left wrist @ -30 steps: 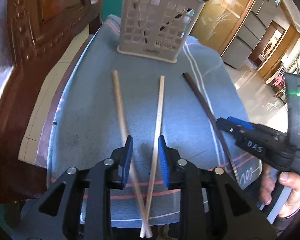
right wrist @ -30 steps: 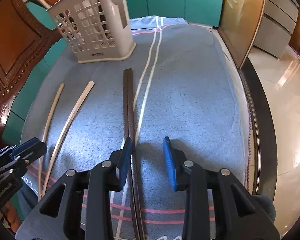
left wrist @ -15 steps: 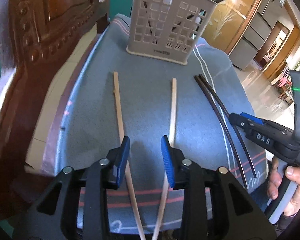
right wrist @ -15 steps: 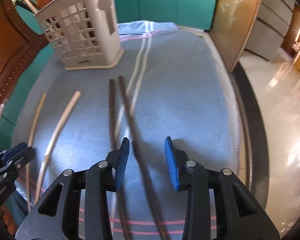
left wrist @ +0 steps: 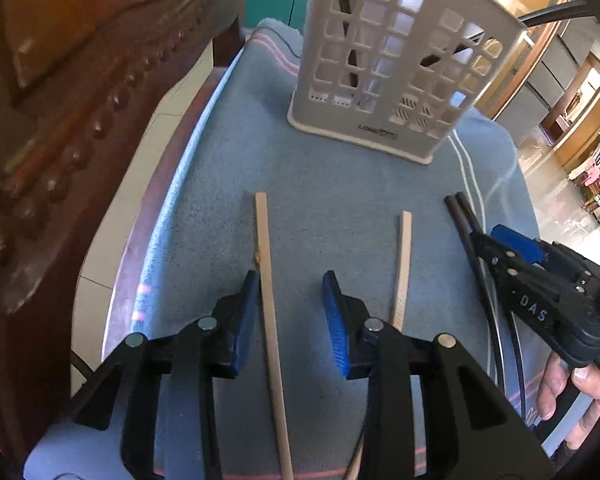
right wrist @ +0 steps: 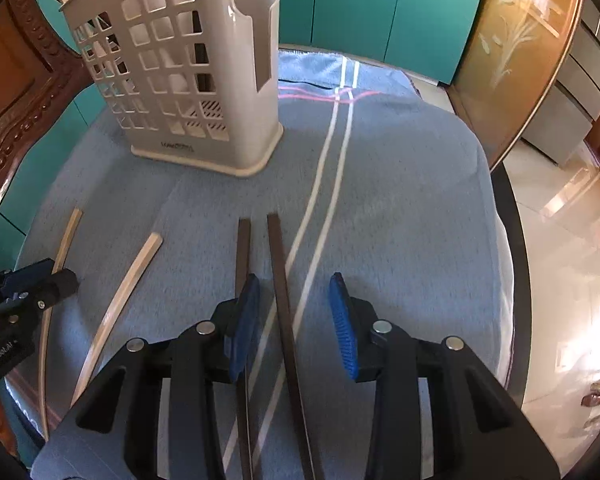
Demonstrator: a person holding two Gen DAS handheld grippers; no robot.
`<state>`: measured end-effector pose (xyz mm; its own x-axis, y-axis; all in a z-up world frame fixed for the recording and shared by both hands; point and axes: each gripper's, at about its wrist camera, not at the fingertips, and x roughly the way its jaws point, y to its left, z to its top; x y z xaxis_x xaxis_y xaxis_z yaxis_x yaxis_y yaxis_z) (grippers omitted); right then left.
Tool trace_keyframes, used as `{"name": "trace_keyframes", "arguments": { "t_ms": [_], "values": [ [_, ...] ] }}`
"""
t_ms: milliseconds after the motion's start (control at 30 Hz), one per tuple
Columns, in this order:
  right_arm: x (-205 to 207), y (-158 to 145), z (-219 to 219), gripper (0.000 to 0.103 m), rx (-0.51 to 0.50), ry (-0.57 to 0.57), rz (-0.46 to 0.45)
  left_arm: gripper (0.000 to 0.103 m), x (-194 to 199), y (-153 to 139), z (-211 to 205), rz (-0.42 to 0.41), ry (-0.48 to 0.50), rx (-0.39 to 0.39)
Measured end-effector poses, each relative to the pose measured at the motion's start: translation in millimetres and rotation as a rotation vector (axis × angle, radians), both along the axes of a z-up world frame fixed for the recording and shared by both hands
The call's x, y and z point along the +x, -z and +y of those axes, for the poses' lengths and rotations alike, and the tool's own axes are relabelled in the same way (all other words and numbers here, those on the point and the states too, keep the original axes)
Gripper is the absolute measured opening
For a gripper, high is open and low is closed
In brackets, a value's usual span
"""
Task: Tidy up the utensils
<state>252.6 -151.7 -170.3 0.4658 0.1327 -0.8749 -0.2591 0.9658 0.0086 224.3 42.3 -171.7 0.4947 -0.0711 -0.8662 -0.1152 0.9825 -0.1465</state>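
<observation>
Two pale wooden chopsticks and two dark brown chopsticks lay on the blue-towelled worktop before the white perforated utensil basket. Each gripper, left and right, straddled one stick, jaws apart: pick-up stage, closing next.

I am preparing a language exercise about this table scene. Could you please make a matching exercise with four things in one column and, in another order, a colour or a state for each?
Things:
1. utensil basket
2. left chopstick pair
3. right chopstick pair
4. cloth

Descriptions:
A. dark brown, lying flat
B. blue-grey with pale stripes
C. pale wood, lying flat
D. white, standing upright

Pairs: 1-D, 2-C, 3-A, 4-B
</observation>
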Motion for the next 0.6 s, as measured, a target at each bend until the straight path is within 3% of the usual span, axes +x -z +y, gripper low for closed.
{"name": "trace_keyframes", "arguments": {
  "t_ms": [267, 400, 433, 467, 533, 600],
  "values": [
    [-0.9, -0.2, -0.5, 0.035, 0.012, -0.006, -0.005, 0.038, 8.5, 0.8, -12.2, 0.014, 0.033, 0.075],
    [-9.2, -3.2, 4.5, 0.009, 0.039, -0.028, 0.011, 0.038, 3.8, -5.8, -20.4, 0.016, 0.053, 0.075],
    [-10.8, -3.3, 4.1, 0.008, 0.051, -0.030, 0.014, 0.037, 3.0, -6.3, -20.4, 0.015, 0.056, 0.074],
    [-11.9, -2.9, 3.7, 0.007, 0.057, -0.029, 0.013, 0.033, 2.5, -6.7, -20.7, 0.011, 0.060, 0.069],
    [-14.7, -3.1, 2.4, 0.007, 0.064, -0.029, 0.011, 0.015, 2.7, -7.7, -24.0, 0.004, 0.078, 0.046],
    [-18.9, -5.8, 1.4, 0.007, 0.068, -0.026, 0.013, 0.007, 2.8, -7.6, -25.7, 0.007, 0.096, 0.034]
  ]
}}
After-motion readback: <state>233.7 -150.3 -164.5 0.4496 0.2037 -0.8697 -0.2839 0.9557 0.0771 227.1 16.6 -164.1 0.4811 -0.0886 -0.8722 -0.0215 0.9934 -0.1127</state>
